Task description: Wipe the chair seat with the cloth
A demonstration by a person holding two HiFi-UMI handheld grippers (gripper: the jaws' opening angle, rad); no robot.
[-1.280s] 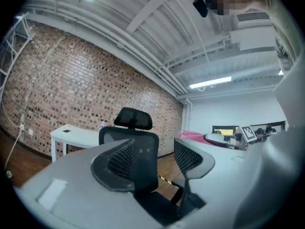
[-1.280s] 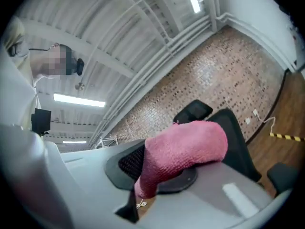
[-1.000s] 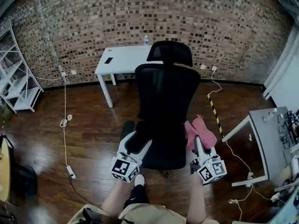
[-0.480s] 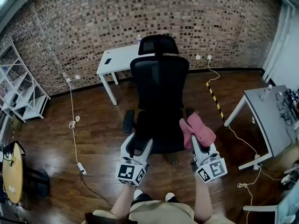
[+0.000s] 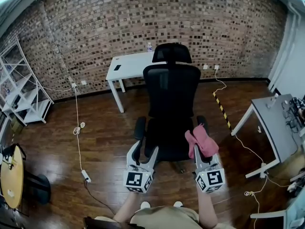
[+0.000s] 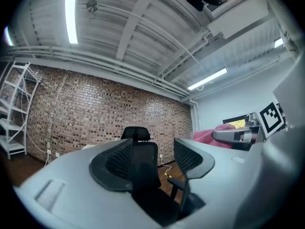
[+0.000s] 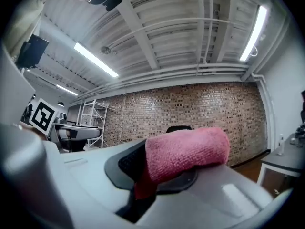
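Right hand-held gripper (image 5: 202, 152), head view: we logged it low at the front right of the black mesh-backed office chair (image 5: 172, 92), jaws clamped on the bunched pink terry cloth (image 5: 202, 141). The cloth sat over the right edge of the black padded chair seat (image 5: 167, 140); we could not tell whether it touched. Left hand-held gripper (image 5: 144, 151): jaws apart, empty, at the seat's front left.

Risks, as we judged them: a firm wiping push could roll or swivel the chair away unless the free gripper steadied it. The bunched cloth could meet the seat along a narrow strip only, or catch on the right black armrest (image 5: 202, 122). Drag on the upholstery could tug it out of the jaws.

Surface: dark glossy wooden plank floor (image 5: 100, 142), crossed by a thin white cable (image 5: 77, 137) and a yellow-and-black tape strip (image 5: 220, 109). Room: red-brown brick wall (image 5: 95, 27), white rectangular desk (image 5: 131, 63) behind the chair, white metal shelf rack (image 5: 19, 85) at left, grey table (image 5: 276, 128) at right.

Left gripper view: we found the jaws spread, with only the chair showing beyond the gap.

Right gripper view: we noted the jaws shut on a thick roll of the cloth, most of it bulging above them.
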